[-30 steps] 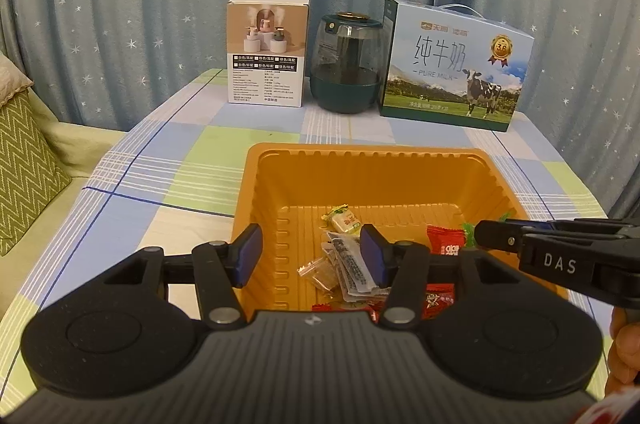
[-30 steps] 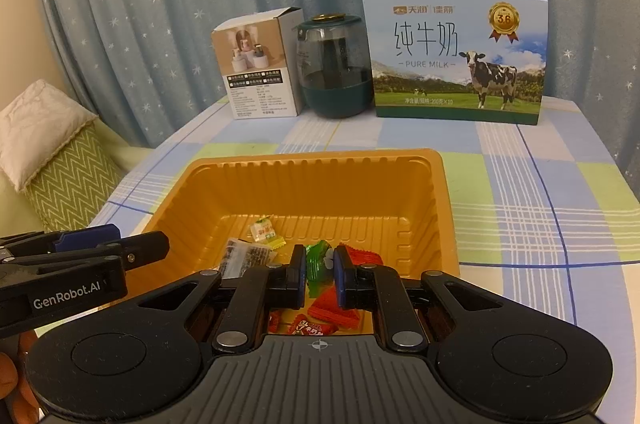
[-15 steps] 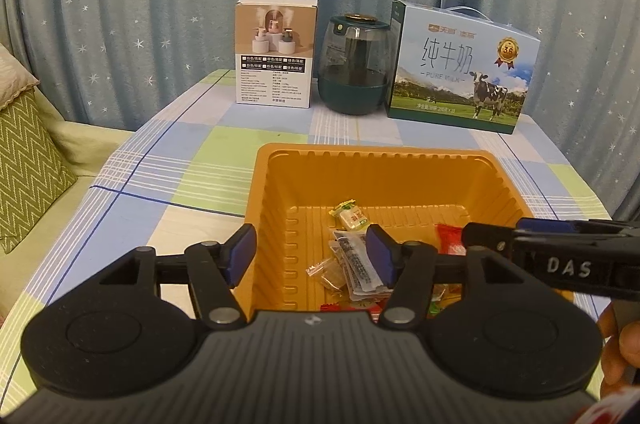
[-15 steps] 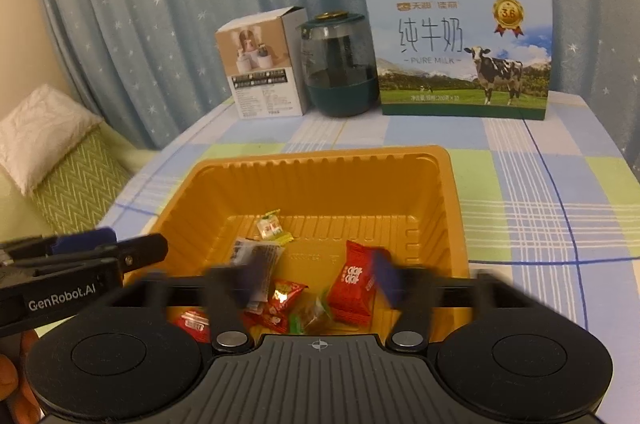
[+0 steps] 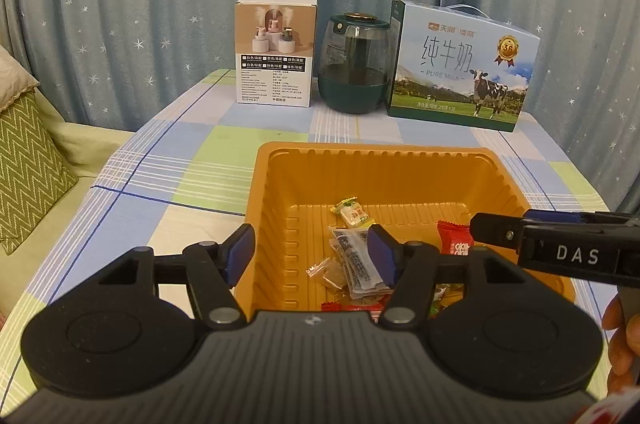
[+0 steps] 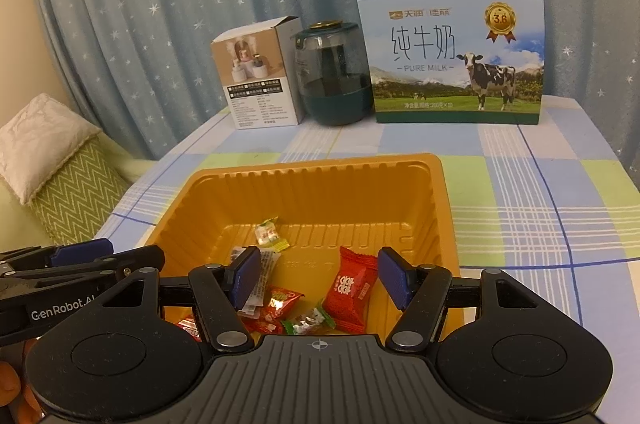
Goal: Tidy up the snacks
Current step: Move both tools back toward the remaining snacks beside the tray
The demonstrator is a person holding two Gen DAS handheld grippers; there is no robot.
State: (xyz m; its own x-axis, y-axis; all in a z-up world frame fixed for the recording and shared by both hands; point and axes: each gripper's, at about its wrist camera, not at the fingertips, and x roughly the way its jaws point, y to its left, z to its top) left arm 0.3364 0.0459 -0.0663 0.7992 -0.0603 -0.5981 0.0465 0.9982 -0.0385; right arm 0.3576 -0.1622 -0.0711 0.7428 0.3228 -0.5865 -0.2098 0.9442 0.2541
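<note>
The snacks [image 6: 349, 291] are gathered in the orange tray [image 6: 308, 172], which is set near the worktop's [image 6: 540, 192] front edge: a red packet, a yellow-green sweet [image 6: 269, 234] and clear sachets [image 5: 352, 260] are seen on its floor. The right claw [image 6: 318, 276] is held wide open above the tray's near side, gripping nothing. The left claw [image 5: 310, 256] is likewise spread open and empty, straddling the tray's left wall. Along the far edge a box [image 5: 275, 50], a jar [image 5: 354, 64] and a milk carton [image 6: 456, 60] are lined up.

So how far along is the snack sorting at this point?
Done: several wrapped snacks, including a red packet and a small green one, lie in the orange tray. In hand: nothing; the right gripper and left gripper are open above it. Left: no loose snacks show on the tablecloth.
</note>
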